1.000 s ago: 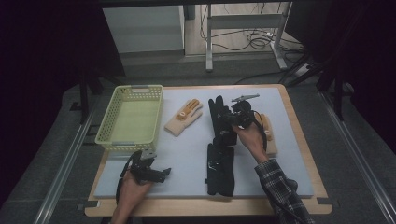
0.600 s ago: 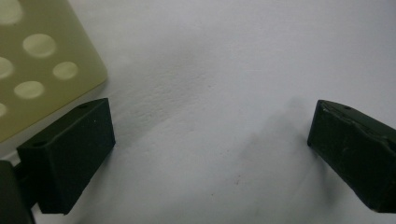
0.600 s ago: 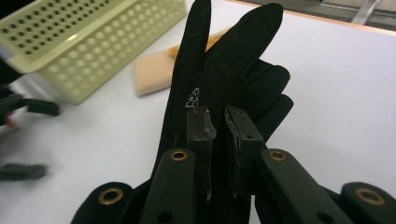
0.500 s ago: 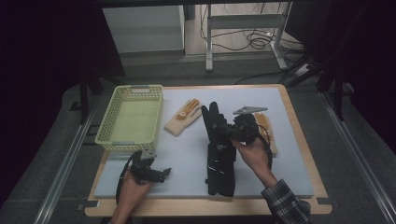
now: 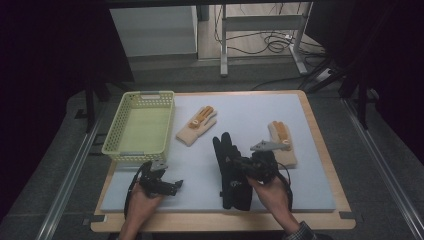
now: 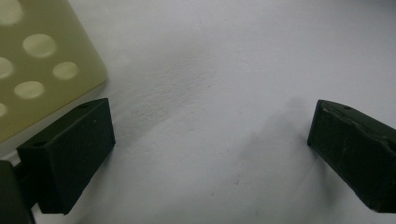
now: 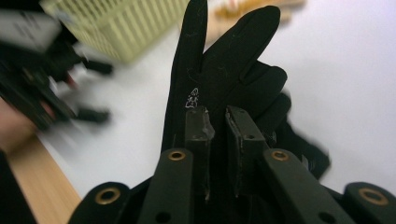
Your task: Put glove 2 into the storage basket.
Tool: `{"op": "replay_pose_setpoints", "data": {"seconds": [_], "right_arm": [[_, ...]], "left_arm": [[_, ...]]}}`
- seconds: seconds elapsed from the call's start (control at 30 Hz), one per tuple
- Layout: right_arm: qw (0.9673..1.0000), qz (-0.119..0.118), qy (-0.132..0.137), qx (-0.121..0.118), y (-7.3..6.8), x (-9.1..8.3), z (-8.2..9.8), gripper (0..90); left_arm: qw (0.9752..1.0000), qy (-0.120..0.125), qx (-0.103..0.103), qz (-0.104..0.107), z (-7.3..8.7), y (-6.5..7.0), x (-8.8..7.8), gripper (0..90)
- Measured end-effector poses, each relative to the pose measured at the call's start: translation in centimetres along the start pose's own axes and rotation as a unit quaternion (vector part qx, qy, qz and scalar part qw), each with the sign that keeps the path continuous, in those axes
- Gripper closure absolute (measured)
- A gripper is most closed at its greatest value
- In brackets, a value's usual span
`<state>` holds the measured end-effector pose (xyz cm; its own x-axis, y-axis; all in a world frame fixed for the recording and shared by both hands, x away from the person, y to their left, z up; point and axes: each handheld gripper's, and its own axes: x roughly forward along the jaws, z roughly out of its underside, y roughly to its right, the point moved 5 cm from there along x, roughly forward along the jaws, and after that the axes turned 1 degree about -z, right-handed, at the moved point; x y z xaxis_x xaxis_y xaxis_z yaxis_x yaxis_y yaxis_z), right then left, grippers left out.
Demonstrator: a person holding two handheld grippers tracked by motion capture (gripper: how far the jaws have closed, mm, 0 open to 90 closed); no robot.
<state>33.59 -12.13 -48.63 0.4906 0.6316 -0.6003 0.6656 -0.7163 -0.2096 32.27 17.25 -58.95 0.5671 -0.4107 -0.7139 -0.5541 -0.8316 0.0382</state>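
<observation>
Big worktop with a soft grey mat on top. Yellow basket at the far left of it. Black glove lying flat near the front middle, fingers pointing away. Two tan gloves: one just right of the basket, one farther right. Right hand-held gripper pinched tight on the black glove. Left hand-held gripper low over bare mat by the basket corner, jaws wide apart
</observation>
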Motion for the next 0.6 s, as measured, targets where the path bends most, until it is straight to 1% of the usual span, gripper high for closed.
{"op": "replay_pose_setpoints", "data": {"seconds": [0.07,0.1,0.13,0.2,0.27,0.3,0.33,0.37,0.4,0.47,0.5,0.57,0.6], "right_arm": [[0.9998,0.012,-0.016,-0.009,0.3,0.6,1.6,71.9],[0.9997,0.015,-0.017,-0.014,0.5,0.7,2.1,68.0],[0.9996,0.016,-0.015,-0.016,0.9,0.7,2.1,60.4],[0.9994,0.021,-0.013,-0.022,1.5,0.5,1.5,58.8],[0.9980,0.044,-0.009,-0.045,2.4,0.6,0.3,61.1],[0.9971,0.052,-0.012,-0.054,2.8,0.9,-0.3,62.7],[0.9958,0.061,-0.022,-0.065,3.5,1.8,-0.9,62.9],[0.9954,0.063,-0.029,-0.067,3.9,2.4,-1.1,62.8],[0.9953,0.061,-0.036,-0.066,4.3,3.0,-1.2,62.5],[0.9963,0.047,-0.052,-0.050,5.4,5.2,-1.2,59.8],[0.9963,0.045,-0.059,-0.043,5.7,5.9,-1.2,59.6],[0.9954,0.047,-0.076,-0.036,6.5,7.5,-0.9,61.2],[0.9943,0.047,-0.094,-0.023,7.0,8.3,-0.5,69.6]], "left_arm": [[1.0000,0.000,0.000,0.000,0.0,0.0,0.0,1.0],[1.0000,0.000,0.000,0.000,0.0,0.0,0.0,1.0],[1.0000,0.001,-0.001,0.000,0.0,0.0,0.0,1.1],[1.0000,0.001,-0.002,0.000,0.0,0.0,0.0,1.1],[1.0000,0.000,0.000,0.000,0.0,0.0,0.0,1.1],[1.0000,0.000,0.000,0.000,0.0,0.0,0.0,1.1],[1.0000,0.000,0.001,0.000,0.0,0.0,0.0,1.0],[1.0000,0.000,0.001,0.000,0.0,0.0,0.0,1.0],[1.0000,0.000,0.000,0.000,0.0,0.0,0.0,1.1],[1.0000,0.000,0.000,0.000,0.0,0.0,0.0,1.0],[1.0000,0.000,0.000,0.000,0.0,0.0,0.0,1.0],[1.0000,0.000,0.000,0.000,0.0,0.0,0.0,1.0],[1.0000,0.000,0.000,0.000,0.0,0.0,0.0,1.0]]}}
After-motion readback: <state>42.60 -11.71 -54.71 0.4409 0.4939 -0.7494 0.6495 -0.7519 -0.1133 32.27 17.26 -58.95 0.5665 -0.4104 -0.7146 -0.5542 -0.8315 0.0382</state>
